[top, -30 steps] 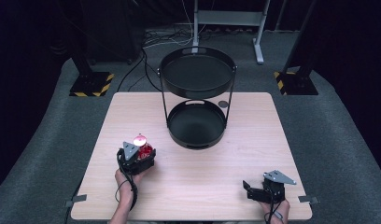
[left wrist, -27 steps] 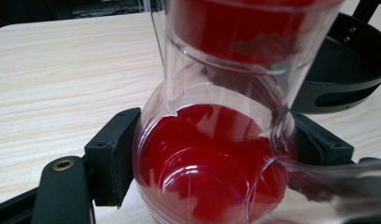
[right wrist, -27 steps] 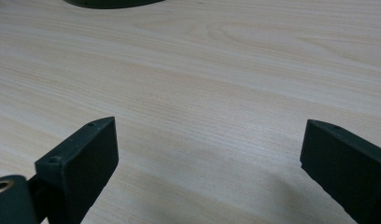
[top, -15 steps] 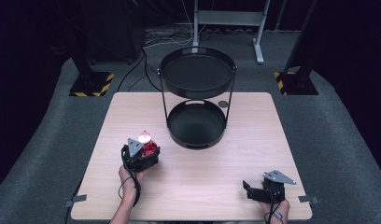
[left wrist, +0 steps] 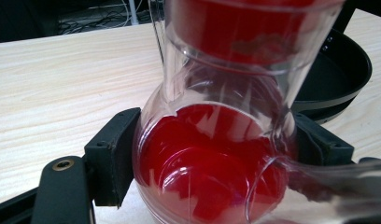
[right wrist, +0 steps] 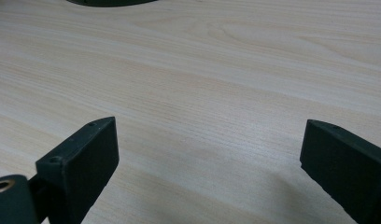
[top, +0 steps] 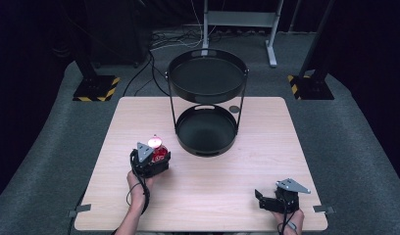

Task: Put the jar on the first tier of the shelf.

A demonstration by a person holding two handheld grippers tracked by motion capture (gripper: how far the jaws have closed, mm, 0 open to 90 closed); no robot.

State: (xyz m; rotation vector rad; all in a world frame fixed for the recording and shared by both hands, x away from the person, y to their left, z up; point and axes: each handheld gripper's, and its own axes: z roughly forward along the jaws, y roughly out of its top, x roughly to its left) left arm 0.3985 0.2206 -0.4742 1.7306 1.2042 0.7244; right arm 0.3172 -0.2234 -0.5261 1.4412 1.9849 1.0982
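Observation:
A clear glass carafe [left wrist: 216, 135] with red liquid in its round belly sits between the jaws of my left gripper [left wrist: 219, 154], which is shut on it. From above, the carafe [top: 156, 148] and left gripper [top: 158, 157] are at the table's left, just left of the black two-tier tray stand [top: 206, 132]. The stand's lower tray rim [left wrist: 352, 70] shows behind the carafe at the right. Near the table's front right edge my right gripper [top: 266, 199] rests open, and in its own view the right gripper [right wrist: 209, 158] has only bare wood between its jaws.
The light wooden table [top: 266, 147] has bare room in its middle and right. The stand's upper tray [top: 207, 74] overhangs the back edge. A small dark round disc [top: 234, 109] lies beside the stand. Dark floor, cables and stand legs lie beyond.
My left gripper has carried the carafe a little forward and to the right, closer to the tray stand. The right gripper has stayed put.

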